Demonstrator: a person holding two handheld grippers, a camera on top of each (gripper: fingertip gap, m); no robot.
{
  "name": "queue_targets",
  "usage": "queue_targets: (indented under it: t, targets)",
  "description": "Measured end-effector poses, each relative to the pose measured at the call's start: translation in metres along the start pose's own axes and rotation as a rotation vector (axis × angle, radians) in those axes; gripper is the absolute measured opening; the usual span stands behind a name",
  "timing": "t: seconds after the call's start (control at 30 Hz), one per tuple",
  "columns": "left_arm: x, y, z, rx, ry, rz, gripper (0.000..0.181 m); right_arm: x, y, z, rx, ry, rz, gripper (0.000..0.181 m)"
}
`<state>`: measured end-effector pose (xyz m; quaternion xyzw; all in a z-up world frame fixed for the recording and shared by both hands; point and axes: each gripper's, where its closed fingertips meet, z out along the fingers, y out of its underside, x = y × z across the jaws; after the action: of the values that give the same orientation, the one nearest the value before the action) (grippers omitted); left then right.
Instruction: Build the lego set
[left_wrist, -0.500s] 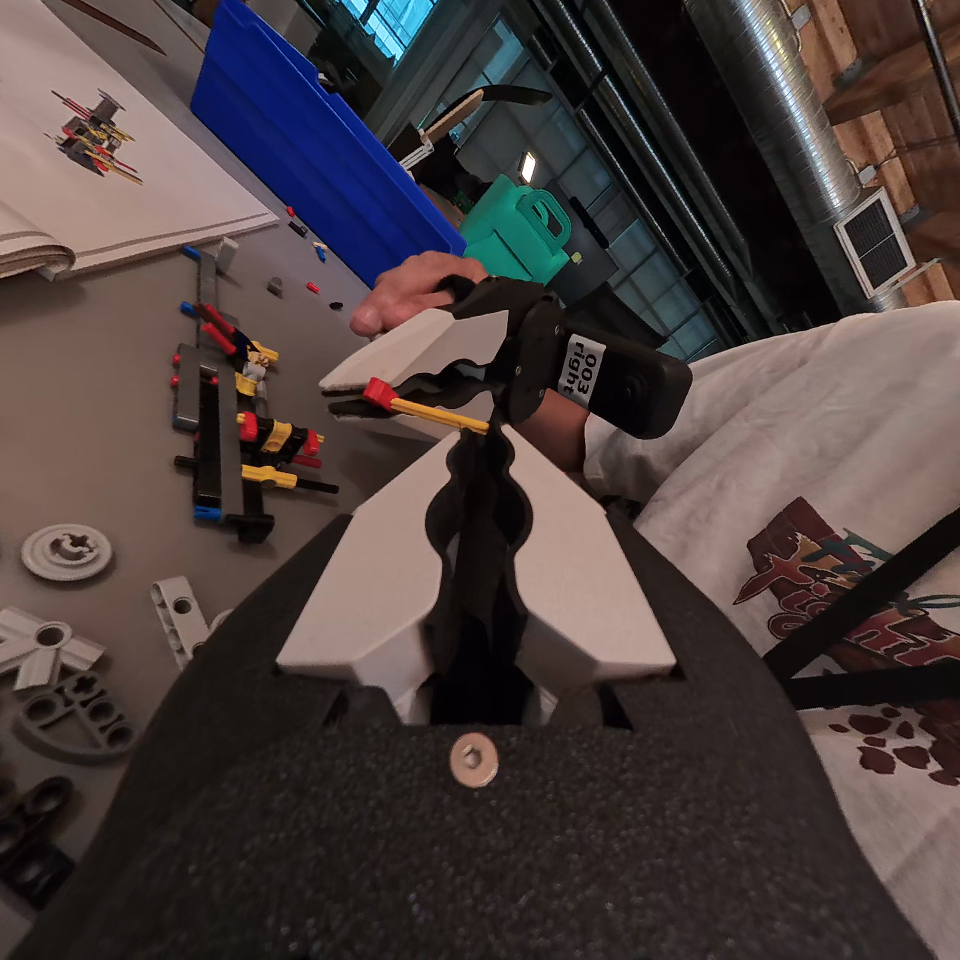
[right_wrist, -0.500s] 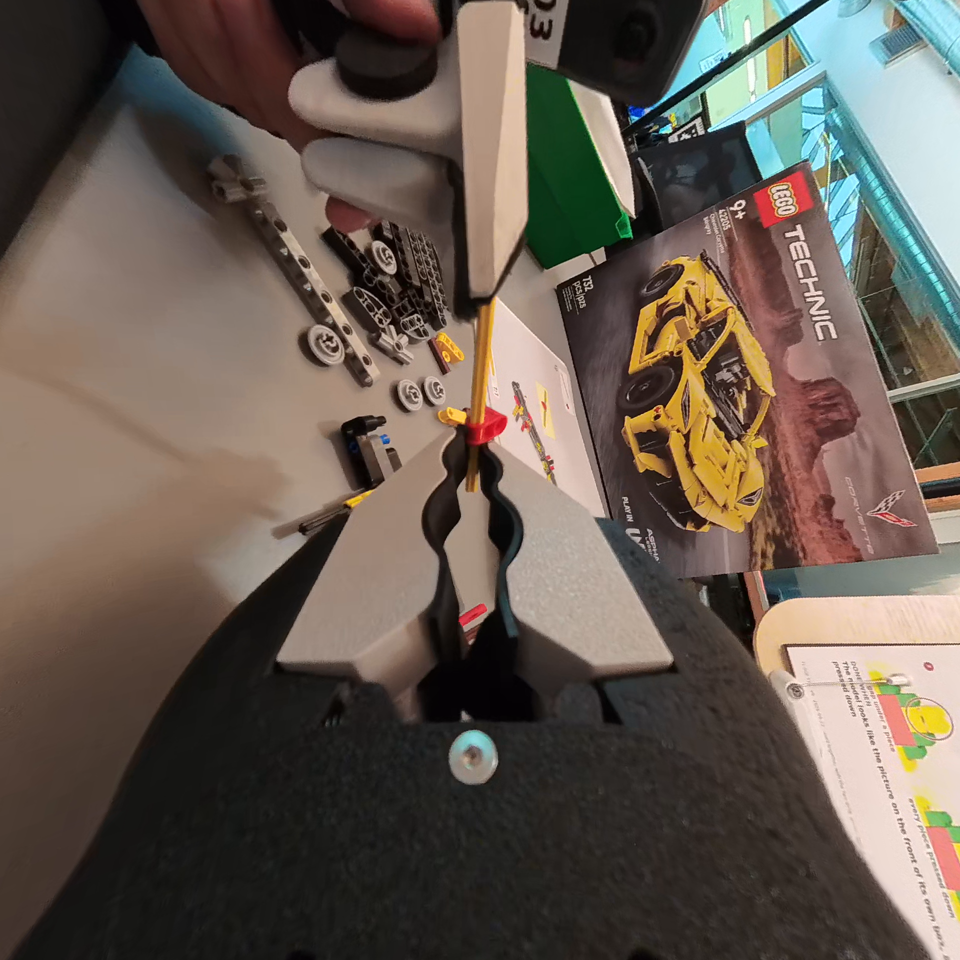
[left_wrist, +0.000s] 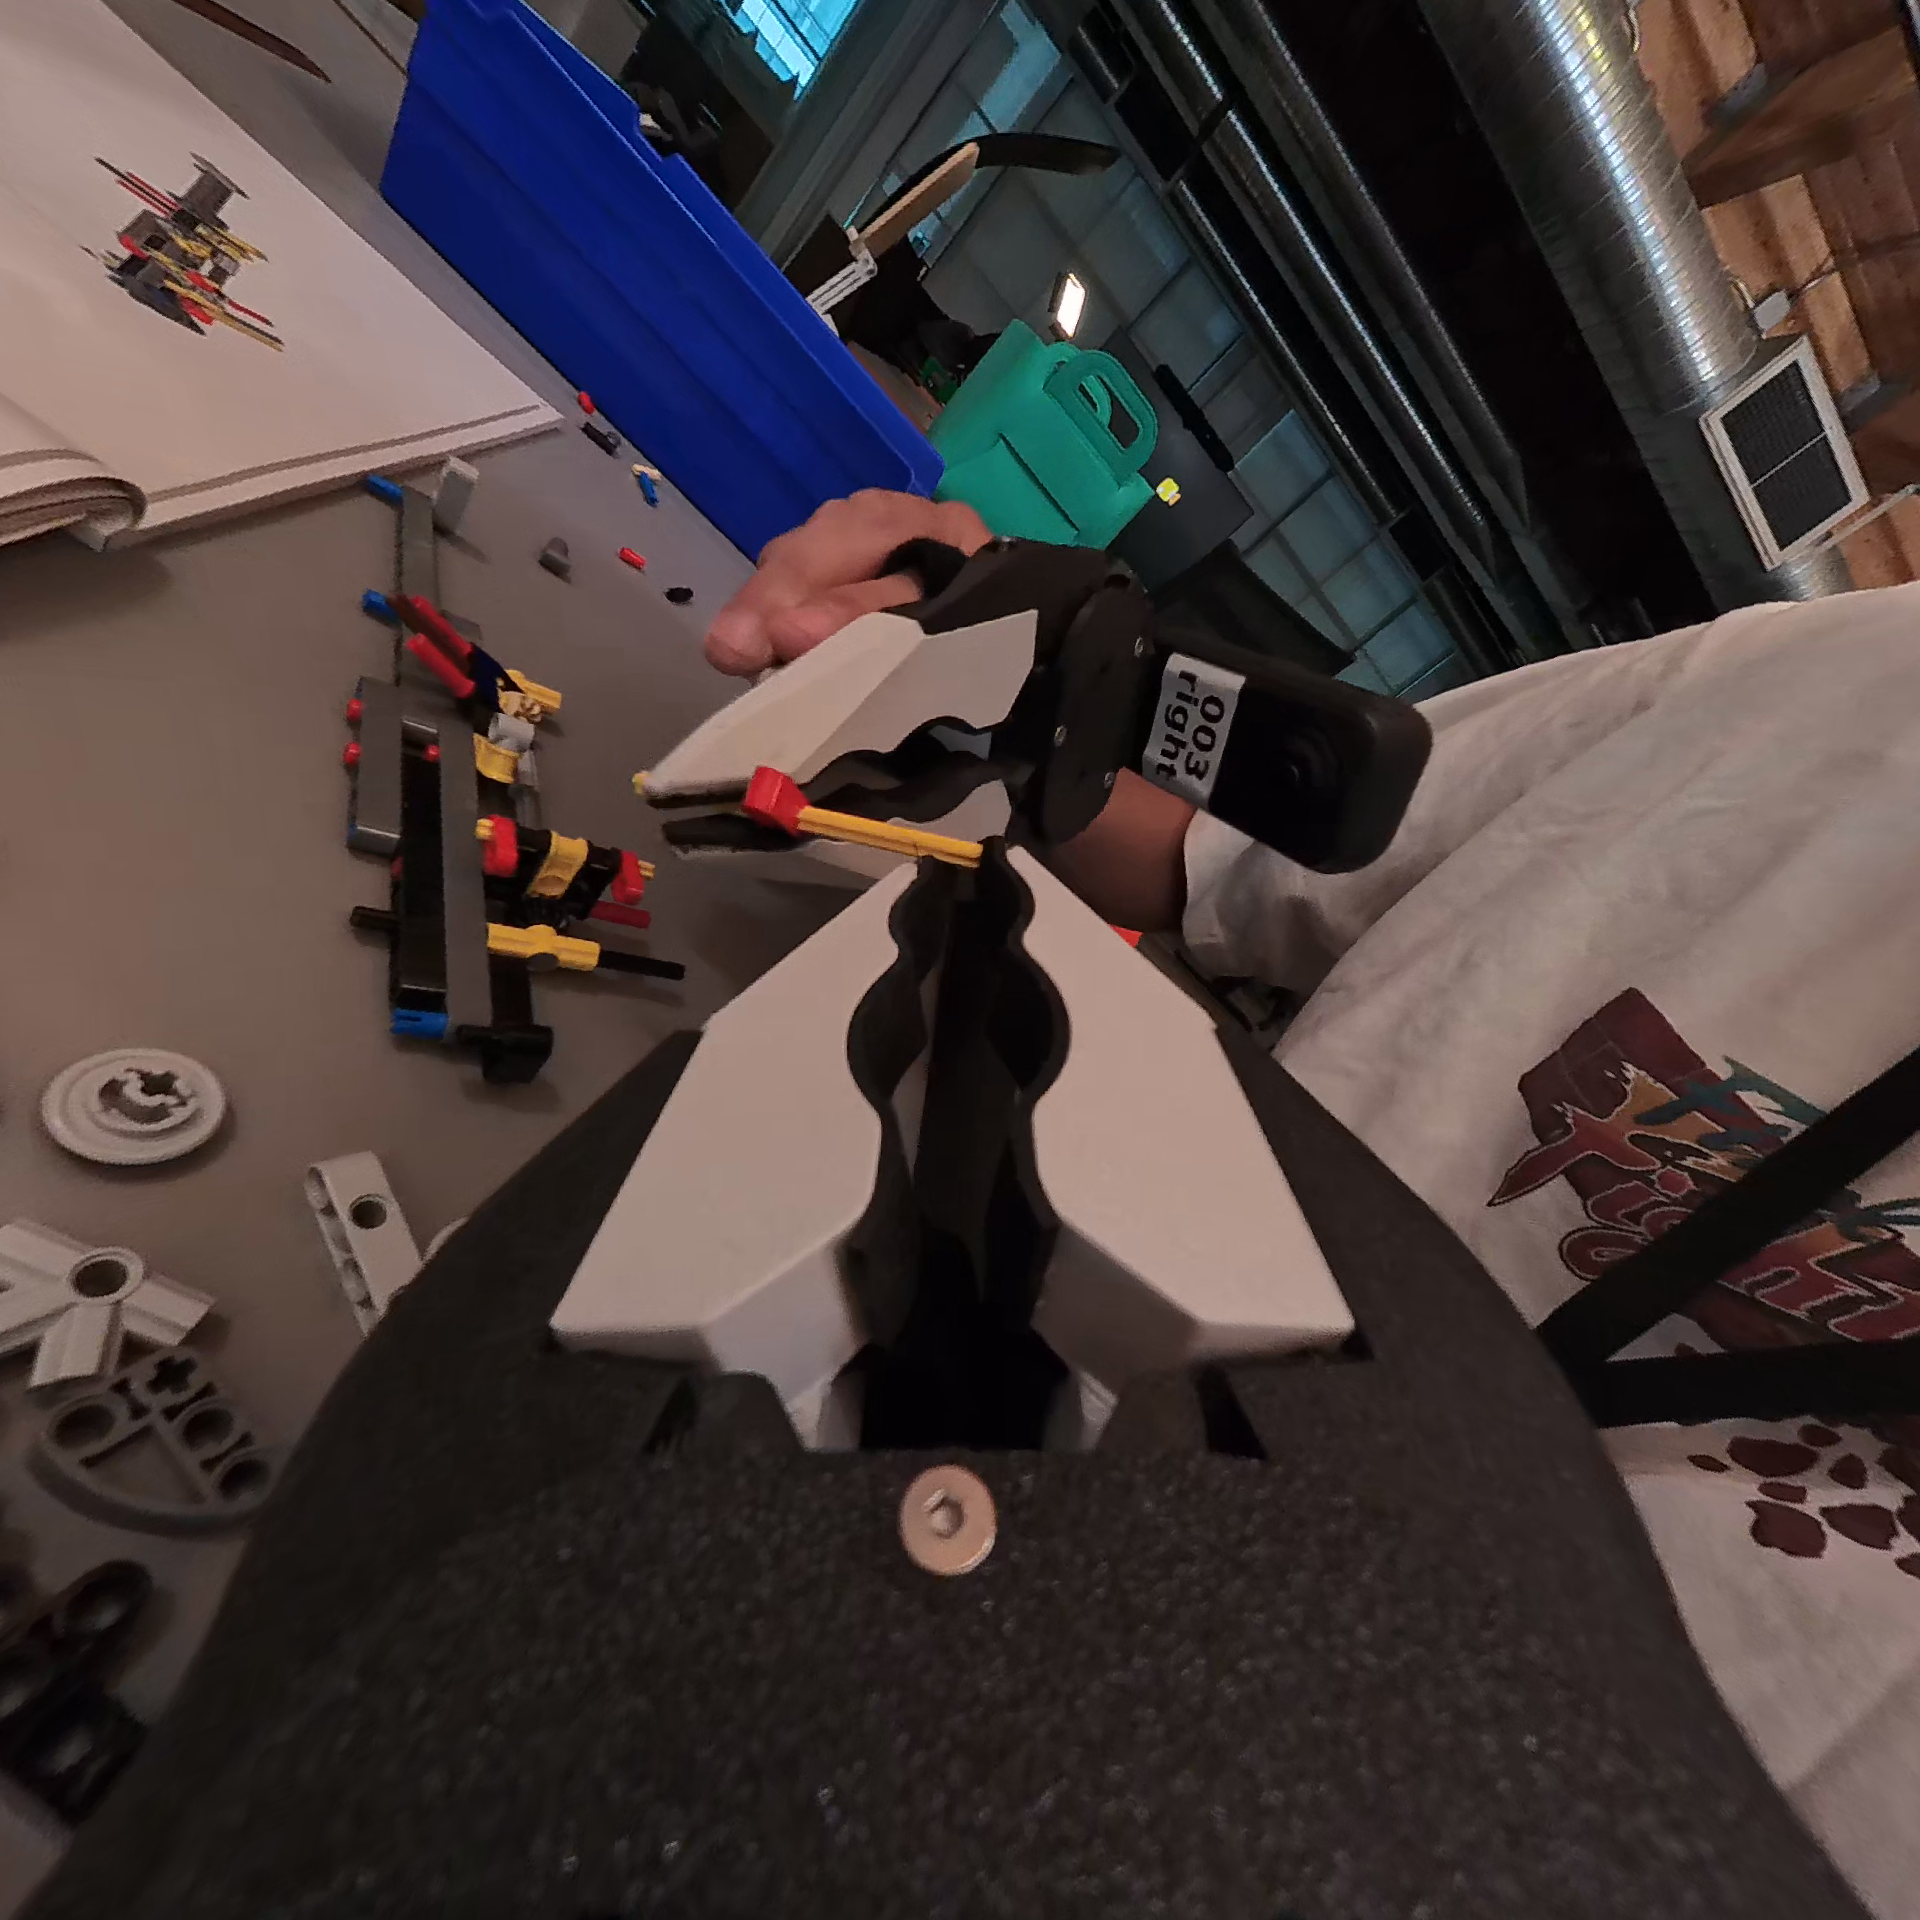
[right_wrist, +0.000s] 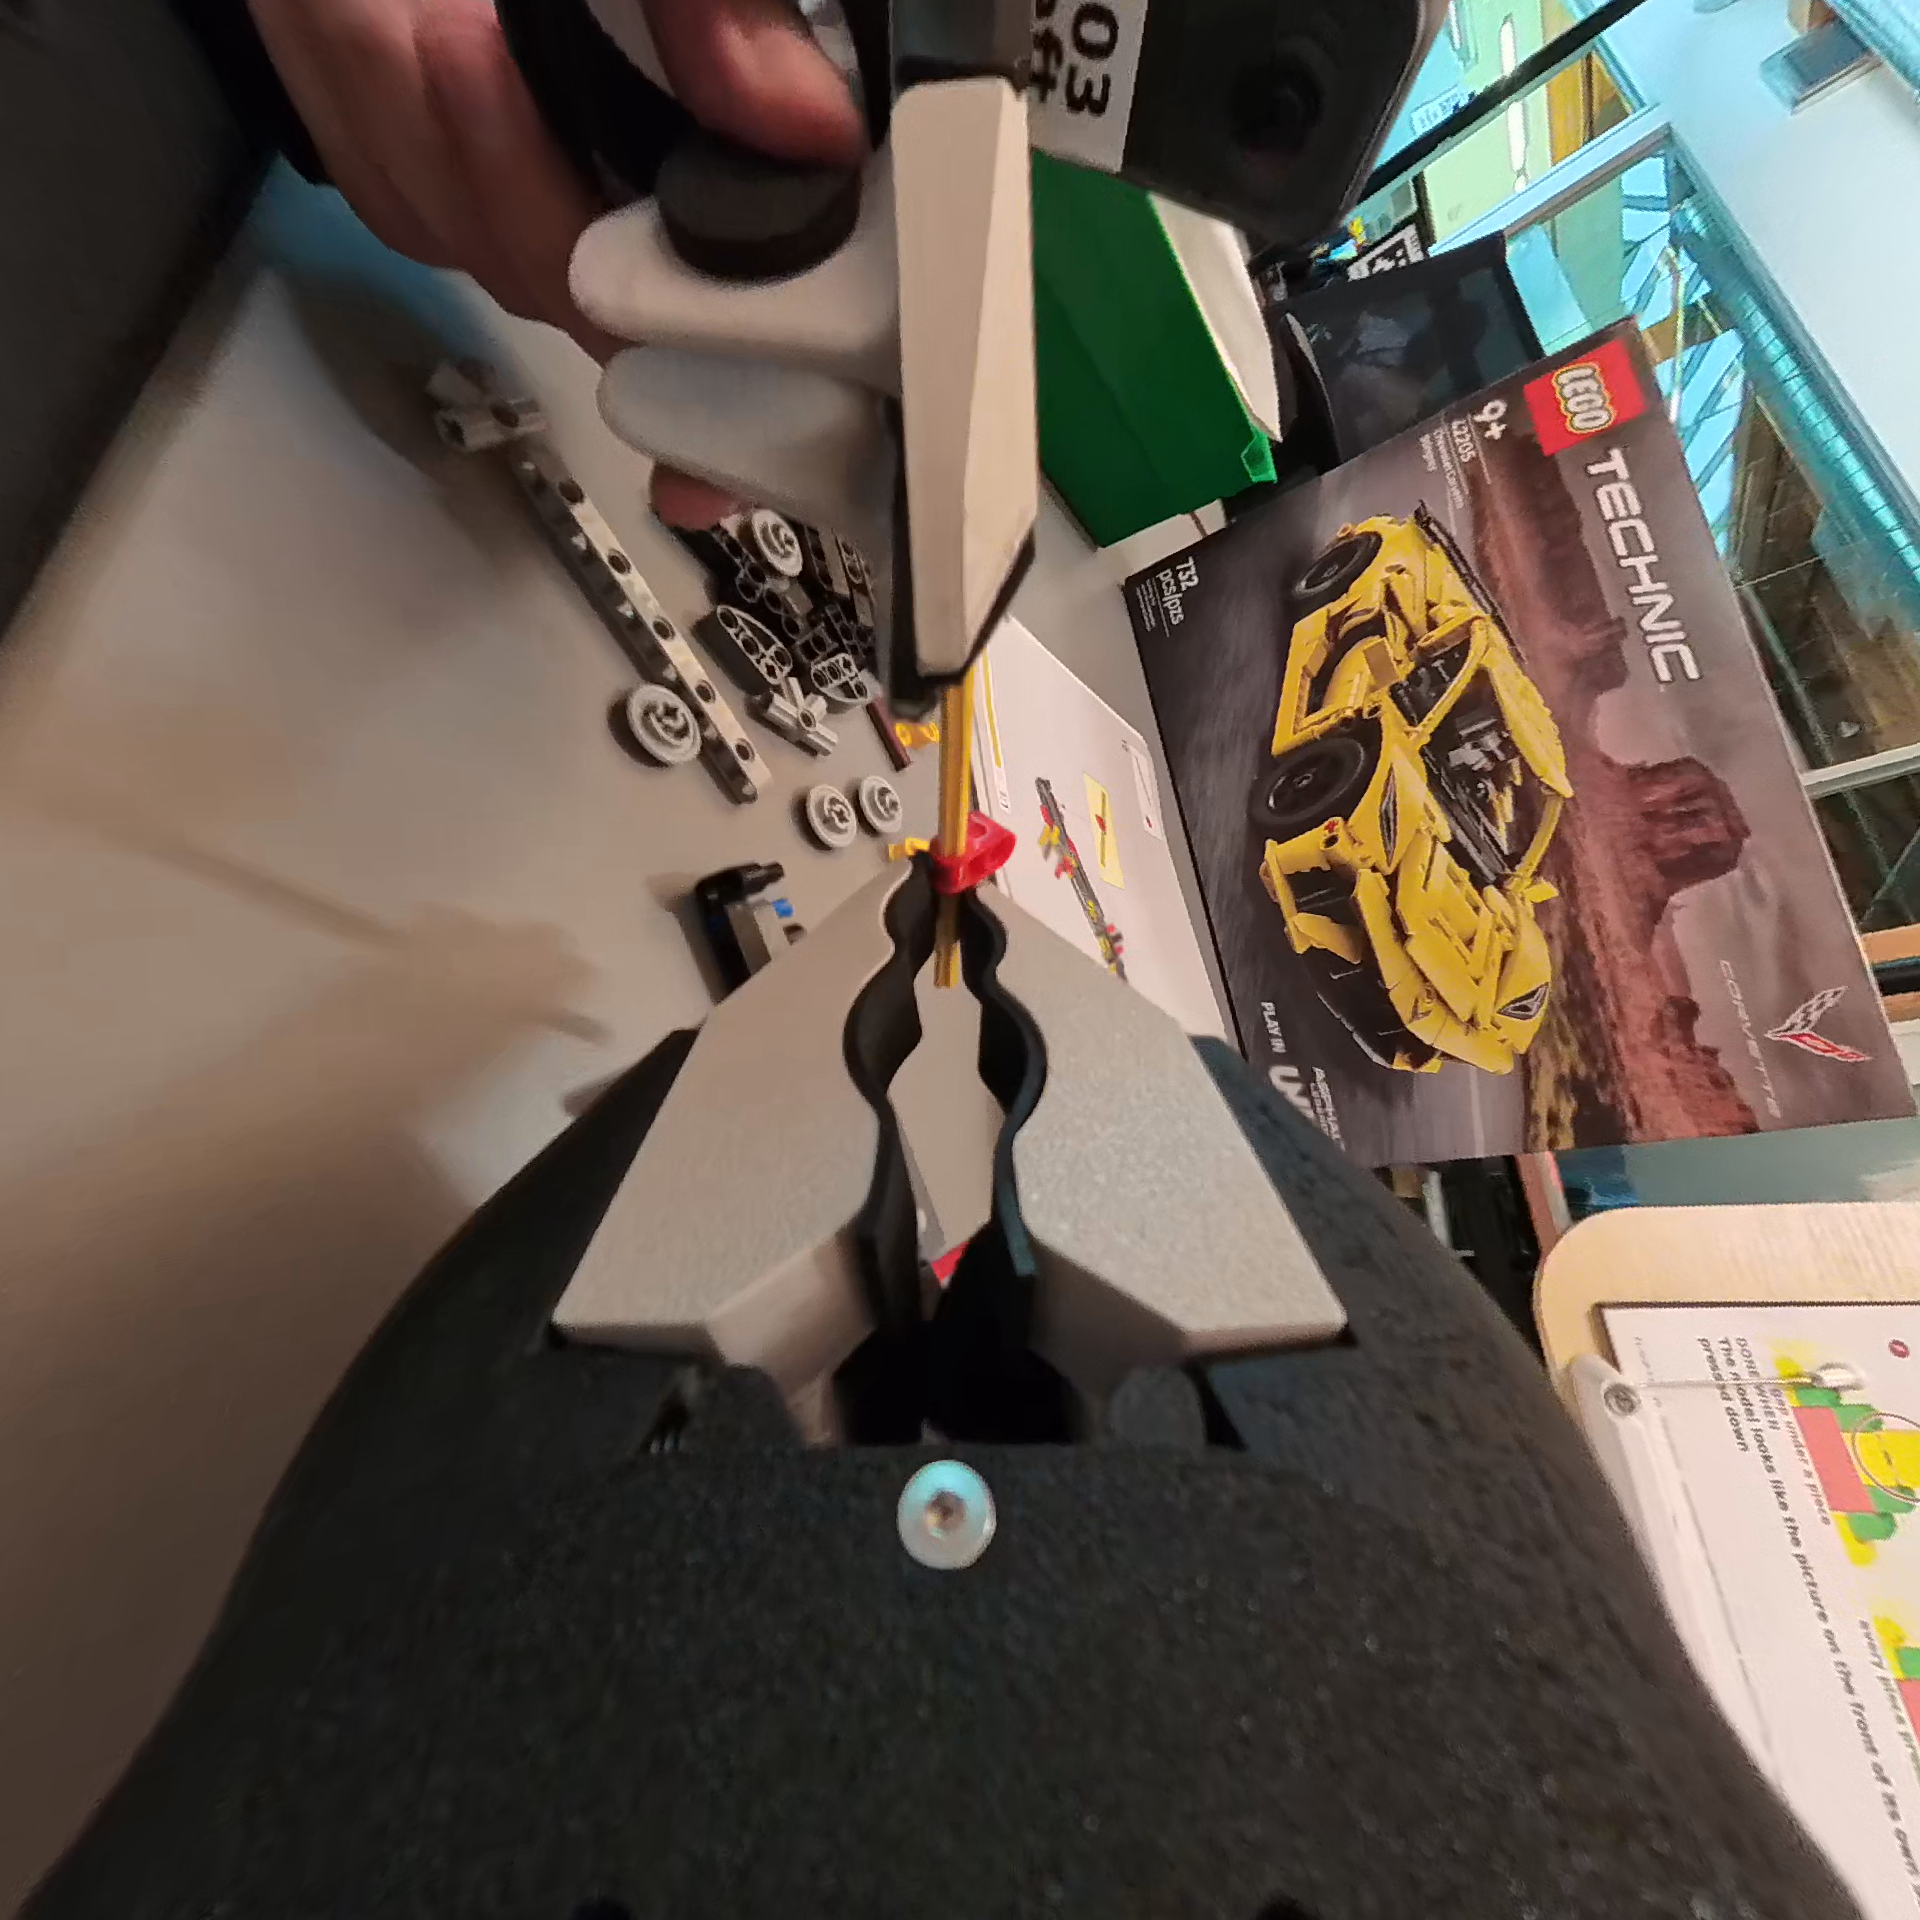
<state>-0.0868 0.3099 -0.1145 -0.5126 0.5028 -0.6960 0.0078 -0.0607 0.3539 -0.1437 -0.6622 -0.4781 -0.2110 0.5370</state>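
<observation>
left tongs (left_wrist: 961, 883): mine, tips pinched together on the far end of a thin yellow axle (left_wrist: 894, 831); raised above the table
right tongs (right_wrist: 940, 904): mine, tips pressed narrow around the same axle just below its red bush (right_wrist: 971, 852)
axle: spans between both tongs in the air; in the right wrist view it runs up from my right tips into the left tongs' tips
part-built model (left_wrist: 468, 831): black, grey, yellow and red beams lying on the grey table (left_wrist: 187, 894), left of the tongs
loose parts: grey wheel disc (left_wrist: 133, 1103) and pale connectors nearer me; a long grey beam (right_wrist: 623, 603) farther off
instruction booklet (left_wrist: 208, 343): open, far left
set box (right_wrist: 1507, 748): standing right, yellow car pictured
</observation>
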Motion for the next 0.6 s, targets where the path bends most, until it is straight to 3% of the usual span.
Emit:
queue_targets:
  t: [0.07, 0.23, 0.5, 0.53, 0.6]
  targets:
    - [-0.005, -0.001, 0.0, 0.004, -0.03, -0.002, 0.003, 0.0, -0.01, 0.0, 0.033, 0.003, 0.008, 0.002]
    - [-0.013, -0.004, -0.003, 0.024, -0.091, 0.01, 0.001, 0.003, -0.002, 0.0, 0.025, 0.017, 0.001, 0.002]
    - [-0.025, -0.009, -0.012, 0.039, -0.188, 0.068, 0.004, 0.0, 0.018, 0.006, -0.132, 0.008, -0.064, 0.002]
    - [-0.029, -0.009, -0.013, 0.035, -0.222, 0.092, 0.006, 0.001, 0.021, 0.007, -0.16, 0.017, -0.086, 0.002]
    - [-0.036, -0.009, -0.013, 0.025, -0.306, 0.158, 0.03, 0.002, 0.028, 0.007, -0.224, 0.028, -0.131, 0.002]
